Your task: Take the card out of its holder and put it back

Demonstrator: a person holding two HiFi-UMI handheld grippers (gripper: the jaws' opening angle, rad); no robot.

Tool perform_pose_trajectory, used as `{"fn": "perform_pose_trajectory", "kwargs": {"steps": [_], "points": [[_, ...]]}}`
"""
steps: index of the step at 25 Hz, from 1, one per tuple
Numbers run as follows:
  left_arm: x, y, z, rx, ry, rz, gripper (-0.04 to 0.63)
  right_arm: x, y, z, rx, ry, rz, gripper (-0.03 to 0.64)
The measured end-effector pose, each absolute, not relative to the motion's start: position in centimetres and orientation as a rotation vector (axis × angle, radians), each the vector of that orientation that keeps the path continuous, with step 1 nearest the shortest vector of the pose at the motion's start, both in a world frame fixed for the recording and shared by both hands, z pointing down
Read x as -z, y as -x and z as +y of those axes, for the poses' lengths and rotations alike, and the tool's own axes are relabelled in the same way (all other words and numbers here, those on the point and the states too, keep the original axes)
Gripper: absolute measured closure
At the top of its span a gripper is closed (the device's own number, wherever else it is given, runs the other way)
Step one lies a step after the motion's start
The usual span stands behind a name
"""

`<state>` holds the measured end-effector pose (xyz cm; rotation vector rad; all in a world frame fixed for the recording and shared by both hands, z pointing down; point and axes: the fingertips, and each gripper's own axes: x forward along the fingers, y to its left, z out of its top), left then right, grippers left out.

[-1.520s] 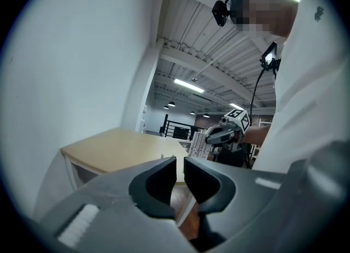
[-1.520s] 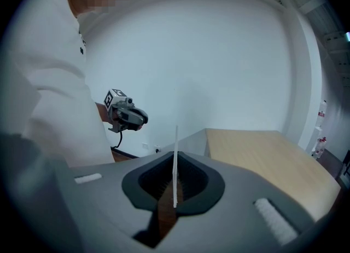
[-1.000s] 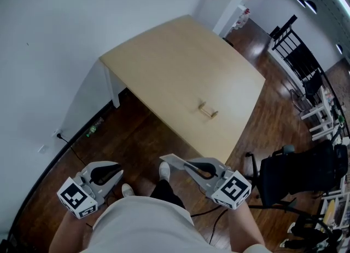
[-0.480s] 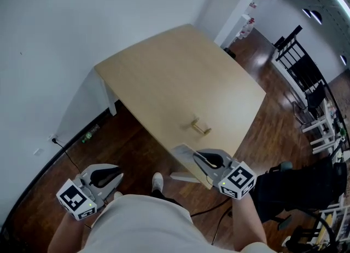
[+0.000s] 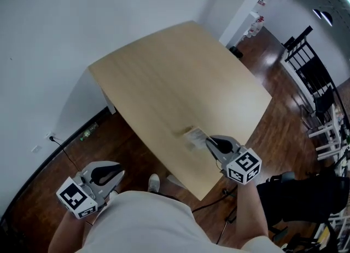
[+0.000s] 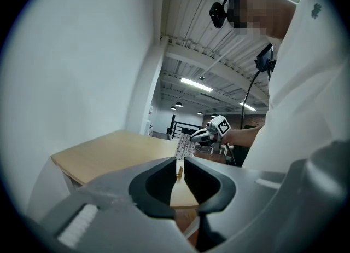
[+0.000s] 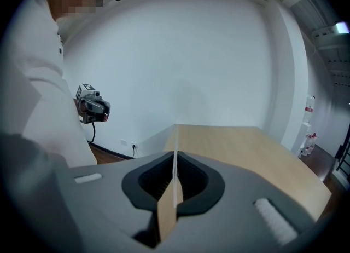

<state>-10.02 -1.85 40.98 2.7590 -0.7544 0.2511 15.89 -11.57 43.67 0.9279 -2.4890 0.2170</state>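
My right gripper (image 5: 208,141) is shut on a white card (image 5: 194,136) and holds it upright over the near part of the wooden table (image 5: 180,71). In the right gripper view the card (image 7: 175,170) stands edge-on between the closed jaws (image 7: 175,161). The left gripper view shows the card (image 6: 183,147) just above a small wooden holder (image 6: 178,172) on the table; whether they touch I cannot tell. My left gripper (image 5: 119,174) hangs low by my left hip, off the table, jaws almost together with a thin slit and nothing in them (image 6: 180,164).
The table stands with one side against a white wall (image 5: 82,16). A black office chair (image 5: 295,191) sits to the right of my right arm. A cable and wall outlet (image 5: 52,136) lie at the left, and a black railing (image 5: 311,65) stands far right.
My right gripper has carried the card forward from in front of my body to over the holder on the table. The left gripper has stayed by my hip.
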Motion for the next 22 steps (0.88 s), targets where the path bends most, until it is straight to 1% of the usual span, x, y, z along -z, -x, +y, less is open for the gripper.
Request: {"fn": "perform_pose_trajectory", "kwargs": {"steps": [11,22], "points": [[-41.5,5.1,-4.7,-0.288,-2.711,-0.824,0.546,-48.8,-21.5,-17.5,-0.28,-0.879,-2.477,0.595],[-42.3,2.9,-6.0,-0.342,-2.673,-0.855,0.546,-53.3,-23.3,-19.4,-0.361,-0.865,-2.458,0.596]]}}
